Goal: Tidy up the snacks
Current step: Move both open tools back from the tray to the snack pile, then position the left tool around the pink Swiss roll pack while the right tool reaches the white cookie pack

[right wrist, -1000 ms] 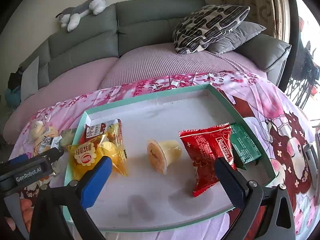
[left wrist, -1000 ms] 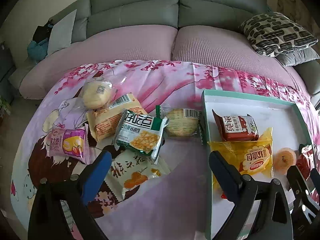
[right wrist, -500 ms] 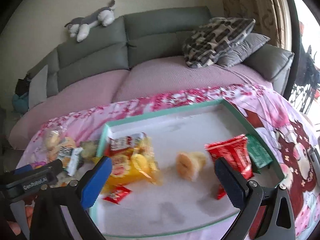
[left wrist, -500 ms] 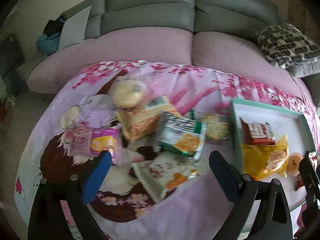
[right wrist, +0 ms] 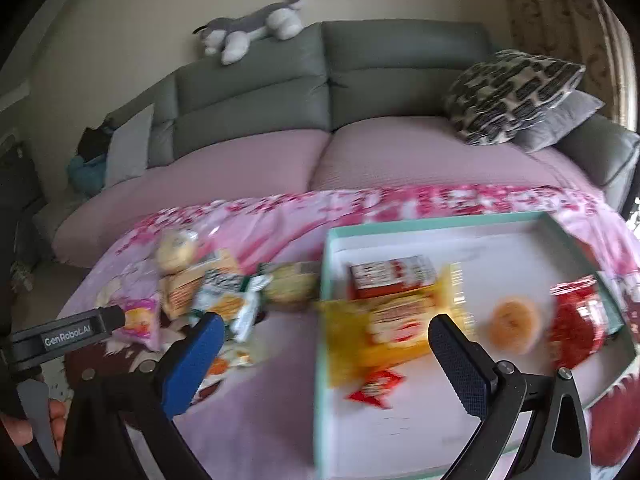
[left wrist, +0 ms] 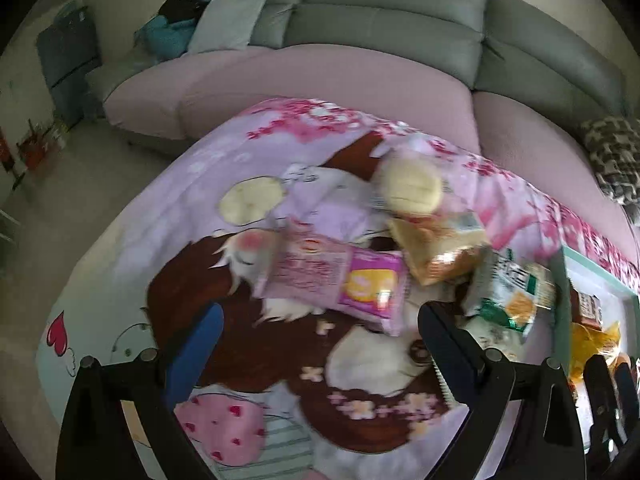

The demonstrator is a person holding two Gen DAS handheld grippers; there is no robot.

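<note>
Loose snacks lie on the pink printed cloth: a pink cake packet, a round bun in clear wrap, an orange biscuit pack and a green-white packet. My left gripper is open and empty, just in front of the pink packet. The teal-rimmed white tray holds a red box packet, a yellow bag, a small red sachet, a jelly cup and a red pouch. My right gripper is open and empty over the tray's left edge.
A grey sofa with a pink seat cover stands behind the table, with patterned cushions at the right and a plush toy on top. The floor lies off the table's left edge. The left gripper's body shows in the right wrist view.
Both grippers have swung left. The left one now faces the pink packet instead of the tray's edge; the right one has moved from the tray's middle to its left edge. Both stay open.
</note>
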